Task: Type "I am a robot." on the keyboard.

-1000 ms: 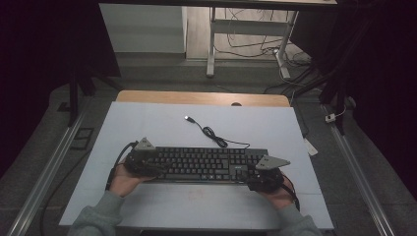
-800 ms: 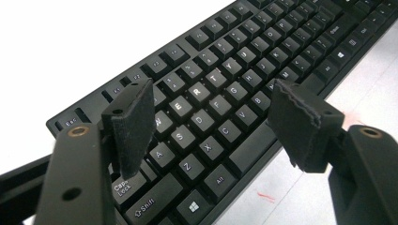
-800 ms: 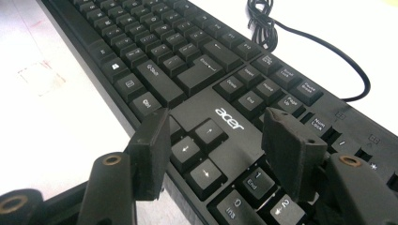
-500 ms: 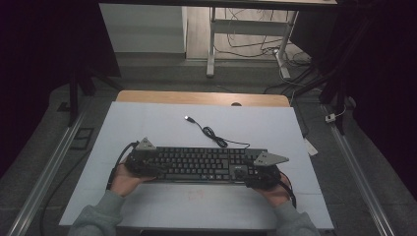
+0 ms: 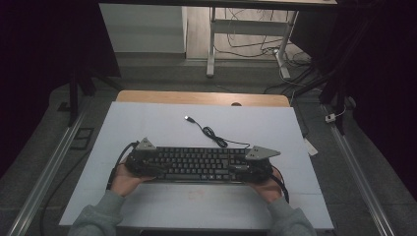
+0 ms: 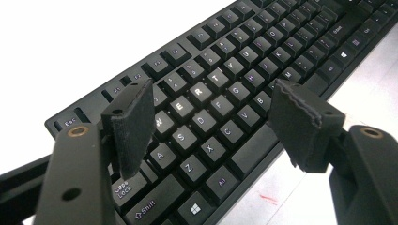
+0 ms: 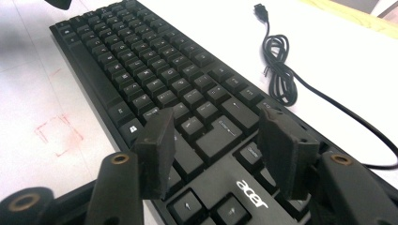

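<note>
We have both grippers at the keyboard [image 5: 199, 163], one per end: left gripper [image 6: 213, 124] over the letter block, right gripper [image 7: 218, 145] over the arrow-key end by the logo. Both sets of jaws stand apart, gripping nothing. We read this as the approach before a two-ended grasp. Next move: bring each pair down over the front and back edges of the case, then close both evenly so the board stays level and does not twist.

Keyboard is black, full-size, flat on the white mat [image 5: 305, 196], lying across it near the person's edge. Its cable [image 7: 281, 75] runs off the back, loosely coiled, plug [image 5: 188, 118] free on the mat, so watch for drag on a lift.
</note>
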A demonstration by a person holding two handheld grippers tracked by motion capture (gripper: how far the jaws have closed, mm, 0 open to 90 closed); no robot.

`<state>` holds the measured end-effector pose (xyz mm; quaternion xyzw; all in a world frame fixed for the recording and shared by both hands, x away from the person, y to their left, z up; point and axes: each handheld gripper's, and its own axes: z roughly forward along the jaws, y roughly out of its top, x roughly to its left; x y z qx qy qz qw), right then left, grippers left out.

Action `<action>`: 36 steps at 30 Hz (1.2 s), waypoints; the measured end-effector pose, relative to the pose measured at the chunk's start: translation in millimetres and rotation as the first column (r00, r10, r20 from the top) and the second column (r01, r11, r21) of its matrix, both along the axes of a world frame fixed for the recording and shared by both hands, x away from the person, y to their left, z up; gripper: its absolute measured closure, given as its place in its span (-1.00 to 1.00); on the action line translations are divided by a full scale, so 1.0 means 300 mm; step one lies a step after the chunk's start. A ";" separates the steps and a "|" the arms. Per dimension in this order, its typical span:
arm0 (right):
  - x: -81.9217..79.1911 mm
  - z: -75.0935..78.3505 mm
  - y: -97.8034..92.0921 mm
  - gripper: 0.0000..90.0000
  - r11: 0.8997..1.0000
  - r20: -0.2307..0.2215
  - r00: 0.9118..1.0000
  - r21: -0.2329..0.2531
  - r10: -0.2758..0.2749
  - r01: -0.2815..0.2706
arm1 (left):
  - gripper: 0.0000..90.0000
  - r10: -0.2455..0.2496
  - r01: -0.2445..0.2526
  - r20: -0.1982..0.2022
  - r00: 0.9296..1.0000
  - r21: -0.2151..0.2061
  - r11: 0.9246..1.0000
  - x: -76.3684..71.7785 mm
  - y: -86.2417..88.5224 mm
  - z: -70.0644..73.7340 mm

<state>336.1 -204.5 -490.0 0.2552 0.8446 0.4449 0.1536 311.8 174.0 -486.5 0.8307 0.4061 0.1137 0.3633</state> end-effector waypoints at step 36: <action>0.092 0.027 0.222 0.99 0.996 -0.017 0.997 -0.055 0.075 -0.076 | -0.29 -0.008 0.008 0.011 1.000 -0.006 1.000 0.000 -0.009 0.001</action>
